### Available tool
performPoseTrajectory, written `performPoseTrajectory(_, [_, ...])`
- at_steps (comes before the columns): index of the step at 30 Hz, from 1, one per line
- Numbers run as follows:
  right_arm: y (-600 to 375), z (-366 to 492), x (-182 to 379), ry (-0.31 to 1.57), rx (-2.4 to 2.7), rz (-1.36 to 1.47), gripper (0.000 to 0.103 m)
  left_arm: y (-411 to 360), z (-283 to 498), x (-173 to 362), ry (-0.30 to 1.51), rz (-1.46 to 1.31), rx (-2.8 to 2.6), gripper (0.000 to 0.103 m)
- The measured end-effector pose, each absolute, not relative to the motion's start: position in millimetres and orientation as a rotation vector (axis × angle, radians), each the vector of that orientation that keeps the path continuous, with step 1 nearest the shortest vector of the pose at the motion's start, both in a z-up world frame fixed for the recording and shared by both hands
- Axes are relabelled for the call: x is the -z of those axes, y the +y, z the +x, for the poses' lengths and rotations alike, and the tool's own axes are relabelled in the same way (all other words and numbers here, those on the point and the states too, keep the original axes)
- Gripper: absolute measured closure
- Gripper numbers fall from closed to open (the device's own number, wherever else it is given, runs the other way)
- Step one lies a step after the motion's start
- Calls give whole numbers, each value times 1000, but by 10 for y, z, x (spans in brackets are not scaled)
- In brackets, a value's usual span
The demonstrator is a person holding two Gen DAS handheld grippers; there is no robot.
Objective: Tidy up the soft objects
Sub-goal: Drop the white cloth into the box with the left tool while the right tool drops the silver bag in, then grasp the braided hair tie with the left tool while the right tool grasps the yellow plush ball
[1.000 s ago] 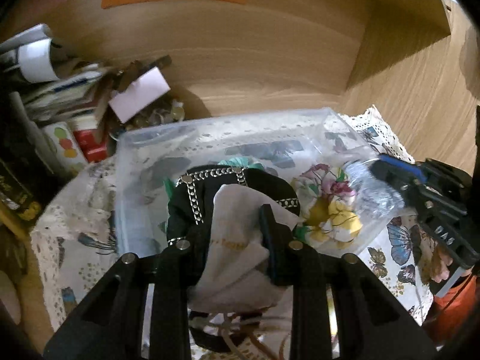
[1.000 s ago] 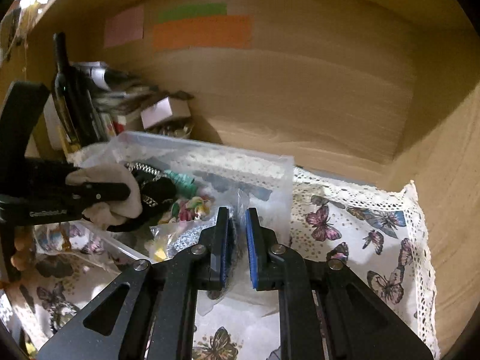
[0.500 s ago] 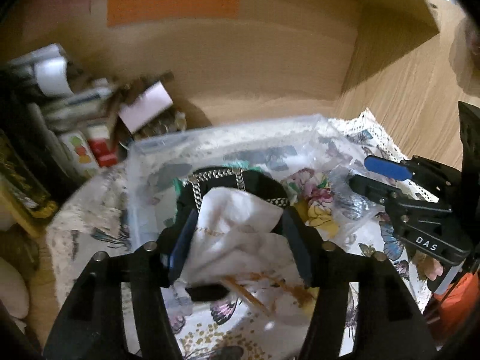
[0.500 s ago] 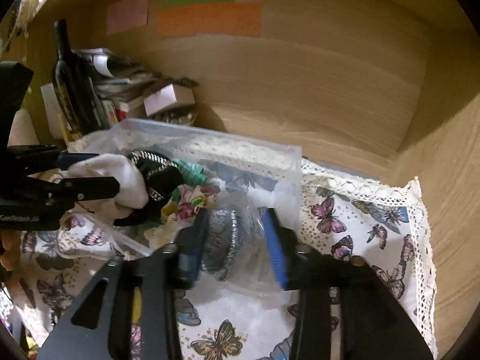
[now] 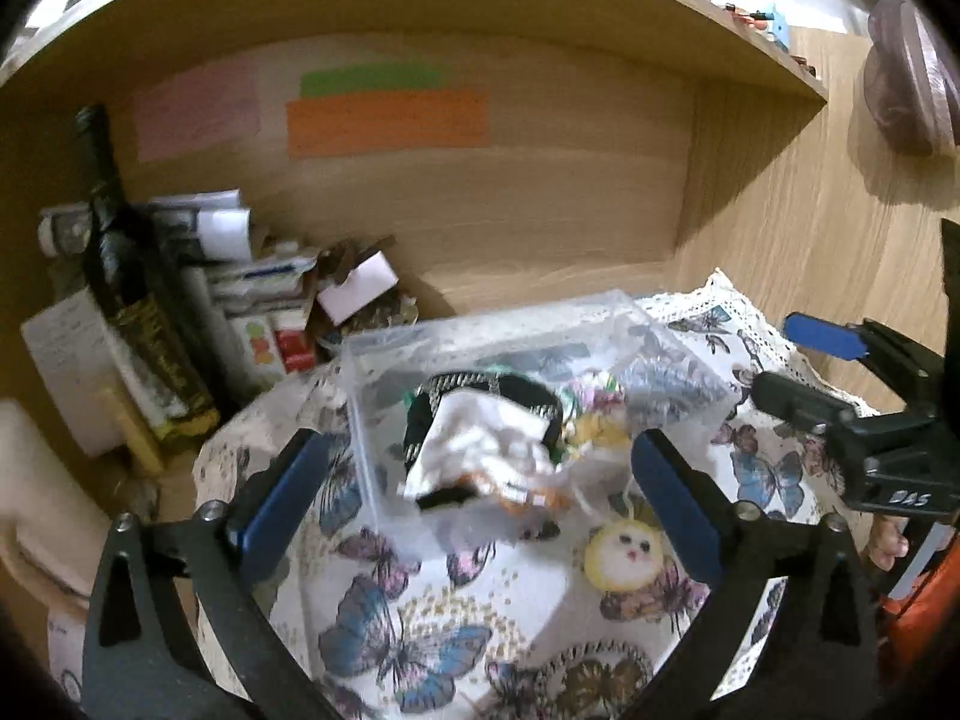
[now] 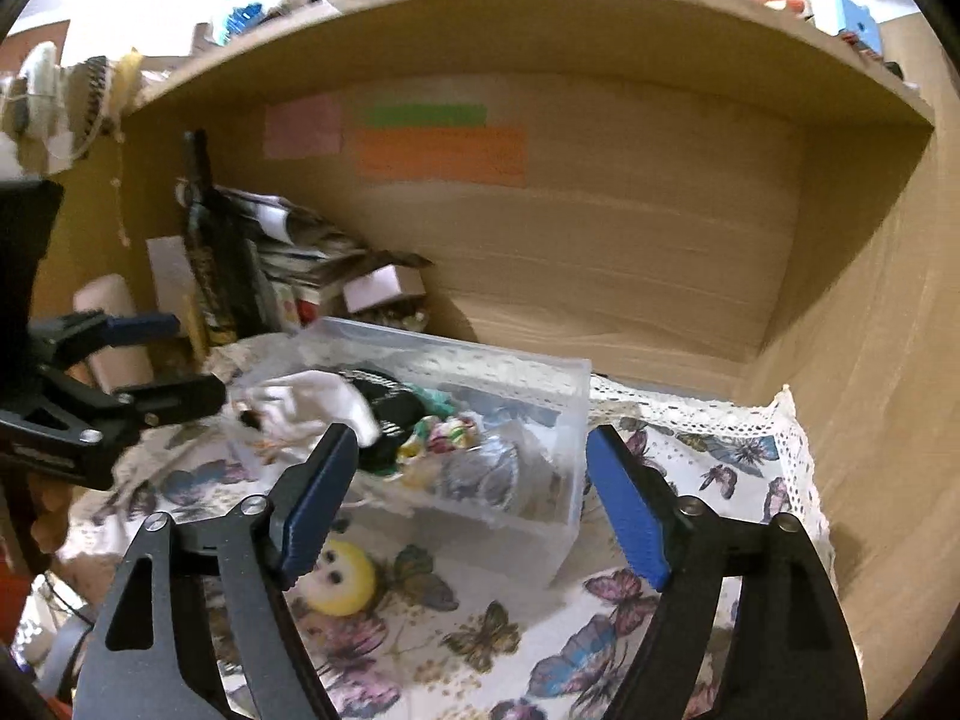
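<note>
A clear plastic box (image 5: 678,360) (image 6: 564,414) stands on the butterfly cloth (image 5: 420,618) (image 6: 720,468). In it lie a white cloth (image 5: 480,444) (image 6: 312,396), a black chain-trimmed item (image 5: 528,390) (image 6: 390,402), a floral piece (image 5: 594,402) (image 6: 447,432) and a silvery bag (image 5: 666,384) (image 6: 486,474). My left gripper (image 5: 474,498) is open and empty, just in front of the box. My right gripper (image 6: 474,498) is open and empty, also in front of the box. A yellow face toy (image 5: 621,555) (image 6: 345,579) lies on the cloth in front of the box.
The box sits in a wooden shelf alcove with coloured sticky notes (image 5: 387,120) on the back wall. A dark bottle (image 5: 132,300) (image 6: 210,264), papers and small boxes (image 5: 270,330) crowd the back left. The right wooden wall (image 6: 870,360) is close.
Both grippers have opened and pulled back from the box. The left let go of the white cloth, the right let go of the silvery bag; both now lie in the box.
</note>
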State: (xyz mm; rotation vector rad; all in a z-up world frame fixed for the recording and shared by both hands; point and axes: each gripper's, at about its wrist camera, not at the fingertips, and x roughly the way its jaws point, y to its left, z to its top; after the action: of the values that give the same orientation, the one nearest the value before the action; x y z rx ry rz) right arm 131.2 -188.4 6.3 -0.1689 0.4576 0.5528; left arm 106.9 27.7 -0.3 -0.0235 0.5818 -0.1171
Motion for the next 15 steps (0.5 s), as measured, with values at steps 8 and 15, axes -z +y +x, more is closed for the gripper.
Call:
performPoseTrajectory(8, [-1852, 1116, 120, 502, -609, -160, 26, 283, 878, 431, 677, -46, 130, 1])
performPoseTrajectory(15, [-1763, 1099, 424, 606, -648, -133, 26, 174, 812, 787, 796, -54, 190, 25])
